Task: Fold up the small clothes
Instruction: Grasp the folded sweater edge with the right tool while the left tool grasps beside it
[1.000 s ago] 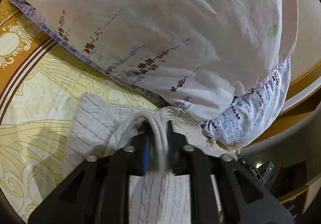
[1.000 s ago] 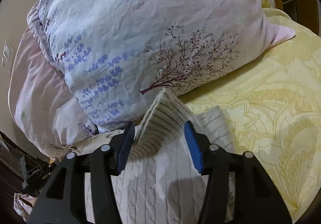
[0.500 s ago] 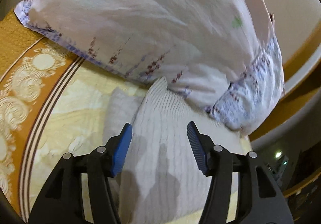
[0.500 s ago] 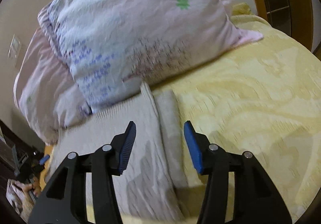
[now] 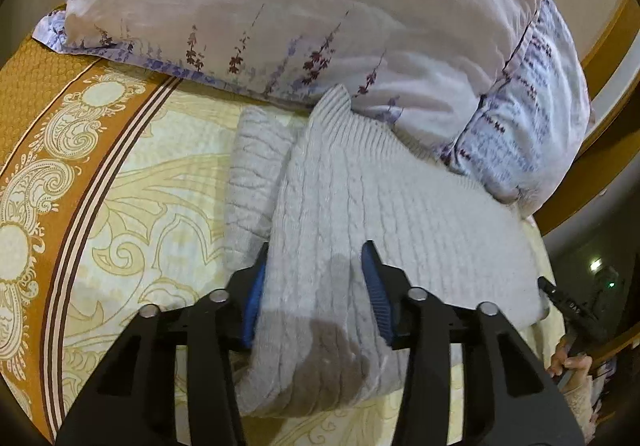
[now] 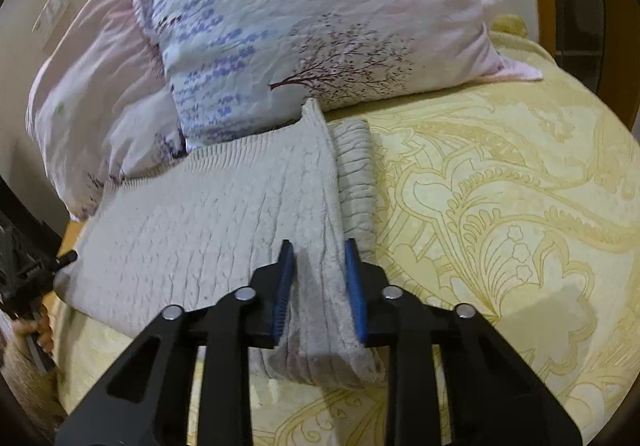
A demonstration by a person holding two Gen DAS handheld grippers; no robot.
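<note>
Both pairs of fingers are closing on the near edge of the grey knitted sweater (image 5: 360,206). The left gripper (image 5: 316,282) has a thick bunch of the knit between its blue pads; the right gripper (image 6: 318,278) is narrower, around a folded ridge. Ahead of the fingers the sweater lies on the bed (image 6: 500,206), already folded lengthwise, its far hem touching the pillows (image 6: 320,26). What remains, I judge, is a last crosswise fold.
</note>
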